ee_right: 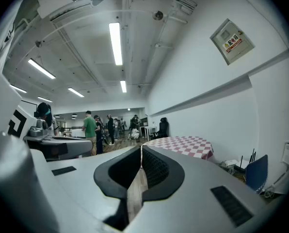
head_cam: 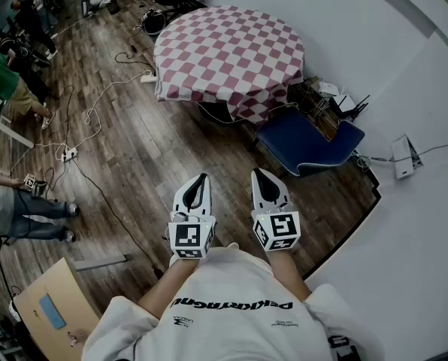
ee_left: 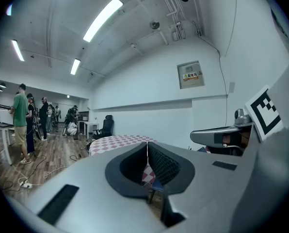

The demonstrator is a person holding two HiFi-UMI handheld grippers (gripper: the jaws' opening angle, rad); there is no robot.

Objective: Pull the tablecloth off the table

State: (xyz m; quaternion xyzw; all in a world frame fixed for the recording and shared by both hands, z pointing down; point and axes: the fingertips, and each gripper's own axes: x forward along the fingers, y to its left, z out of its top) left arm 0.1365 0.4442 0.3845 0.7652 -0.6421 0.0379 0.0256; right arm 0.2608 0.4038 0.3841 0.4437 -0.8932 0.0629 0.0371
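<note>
The person is standing well apart from the table, so the step in hand is judged to be the approach and the task proper is not yet begun. The tablecloth [head_cam: 231, 55], red-and-white checked, is lying fully spread over the round table at the far side of the room, its hem hanging down all round; the table itself is showing nowhere beneath it. The left gripper [head_cam: 201, 179] and the right gripper [head_cam: 260, 174] are being carried side by side at chest level, pointing toward the table, each with its jaws brought together and nothing between them, as both gripper views confirm. To do this step well, the person should be walking in over the open stretch of wooden floor [head_cam: 156, 164], keeping clear of the cables [head_cam: 96, 104] trailing at the left and of the blue chair [head_cam: 307, 145] standing just beside the table's near right edge, which is judged the likeliest obstruction. The jaws should be opening before arrival, not at the cloth. The near hanging hem is looking like the best purchase: each gripper taking a fold of it, the two set apart along the edge, so the pull is running low, even and toward the person. A one-sided grip risks bunching the cloth or snagging it on the chair.
</note>
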